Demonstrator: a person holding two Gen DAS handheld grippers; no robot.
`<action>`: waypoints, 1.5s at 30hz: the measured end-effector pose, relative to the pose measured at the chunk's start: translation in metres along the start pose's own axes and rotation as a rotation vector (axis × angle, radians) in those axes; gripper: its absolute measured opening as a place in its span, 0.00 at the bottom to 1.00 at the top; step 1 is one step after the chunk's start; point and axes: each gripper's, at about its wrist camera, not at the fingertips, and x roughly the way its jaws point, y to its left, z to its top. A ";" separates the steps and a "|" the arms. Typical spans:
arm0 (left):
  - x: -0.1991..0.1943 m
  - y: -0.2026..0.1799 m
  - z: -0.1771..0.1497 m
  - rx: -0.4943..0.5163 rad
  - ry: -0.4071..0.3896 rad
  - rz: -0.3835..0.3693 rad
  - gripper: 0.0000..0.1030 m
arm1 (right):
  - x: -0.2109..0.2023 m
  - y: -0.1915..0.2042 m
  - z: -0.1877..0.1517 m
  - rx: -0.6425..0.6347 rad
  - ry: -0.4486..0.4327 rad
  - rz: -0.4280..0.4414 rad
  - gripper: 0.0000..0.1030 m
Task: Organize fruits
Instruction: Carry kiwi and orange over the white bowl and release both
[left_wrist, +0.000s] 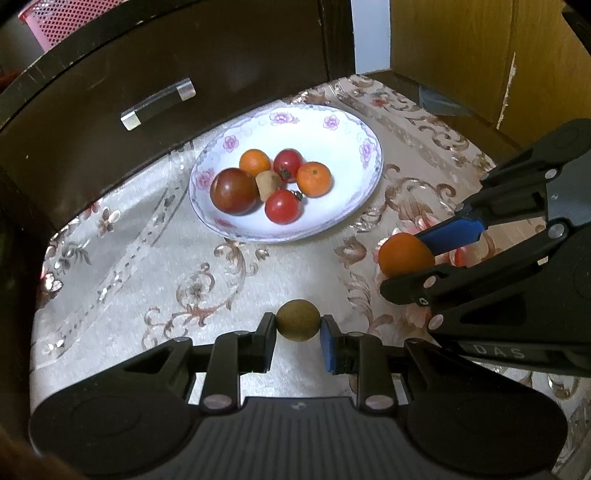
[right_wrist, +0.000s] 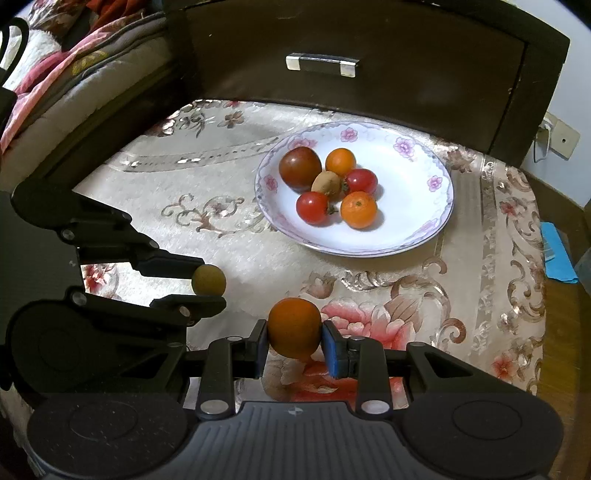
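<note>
Both fruits hang short of the plate (left_wrist: 364, 192), the left gripper (left_wrist: 298, 325) pinching a small brown longan (left_wrist: 298, 319), the right gripper (right_wrist: 293, 334) an orange (right_wrist: 294, 328), jaws across their middles; light, round, likely slippery, easily bruised.

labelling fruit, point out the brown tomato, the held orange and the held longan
brown tomato (left_wrist: 235, 190), left wrist view, its top
held orange (right_wrist: 294, 327), right wrist view, its front
held longan (left_wrist: 298, 319), left wrist view, its middle
</note>
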 end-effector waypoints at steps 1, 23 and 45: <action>0.000 0.000 0.002 0.000 -0.003 0.002 0.33 | 0.000 0.000 0.000 0.002 -0.003 -0.002 0.24; 0.008 0.005 0.037 -0.026 -0.069 0.036 0.33 | -0.004 -0.027 0.022 0.069 -0.071 -0.039 0.25; 0.034 0.026 0.060 -0.075 -0.082 0.078 0.32 | 0.017 -0.046 0.056 0.090 -0.114 -0.055 0.26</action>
